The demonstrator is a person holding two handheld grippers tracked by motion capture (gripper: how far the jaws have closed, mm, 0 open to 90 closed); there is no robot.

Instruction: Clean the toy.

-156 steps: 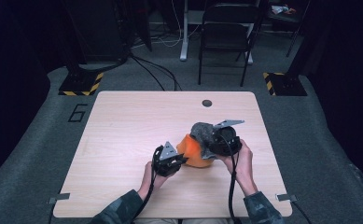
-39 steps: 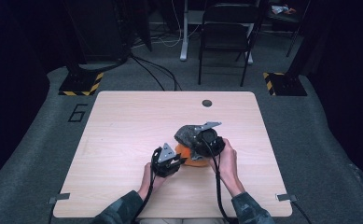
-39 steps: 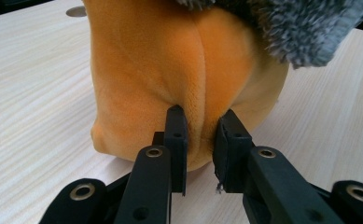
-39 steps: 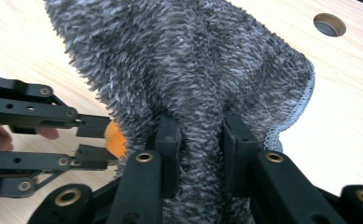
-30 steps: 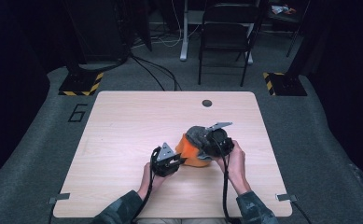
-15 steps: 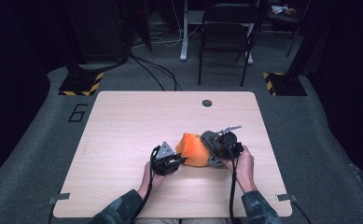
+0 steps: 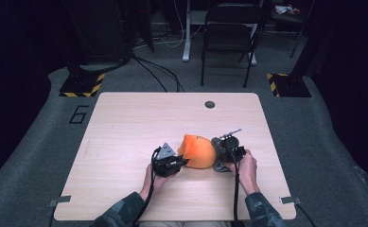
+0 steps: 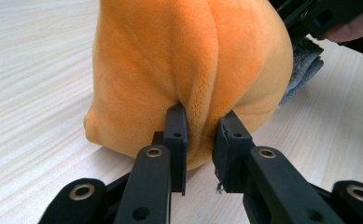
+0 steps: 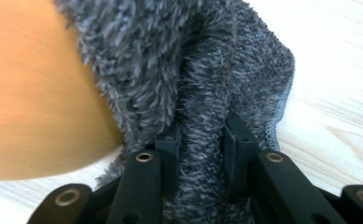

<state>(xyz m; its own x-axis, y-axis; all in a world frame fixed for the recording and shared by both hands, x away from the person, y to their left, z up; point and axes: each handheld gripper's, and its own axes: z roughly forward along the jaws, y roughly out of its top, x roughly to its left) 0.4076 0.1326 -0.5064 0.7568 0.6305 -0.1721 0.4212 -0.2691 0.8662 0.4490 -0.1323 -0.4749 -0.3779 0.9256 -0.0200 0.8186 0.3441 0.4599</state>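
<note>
Orange plush (image 7: 198,150): sits on table (image 7: 125,123), near the front edge, between the 2 grippers – soft, rounded, one seam running down its side.
Grey cloth (image 9: 207,70): fuzzy fabric w/ stitched hem, at the plush's right side, touching it; lower edge lies on the tabletop.
L gripper (image 7: 174,163): at the plush's left, jaws pinching a fold of orange fabric low on the plush – seen close up in the left gripper view (image 8: 200,135), pads (image 8: 175,128) pressed into the fold from both sides.
R gripper (image 7: 218,153): at the plush's right, jaws clamped on a bunched ridge of the grey cloth – right gripper view (image 9: 200,140) shows the ridge squeezed between both pads.
Hands: L hand (image 7: 153,182) and R hand (image 7: 247,168) come in from the front edge, each wrapped around its gripper.
Floor: grey carpet; folding chair (image 7: 229,33) stands well beyond the far edge of the table.
</note>
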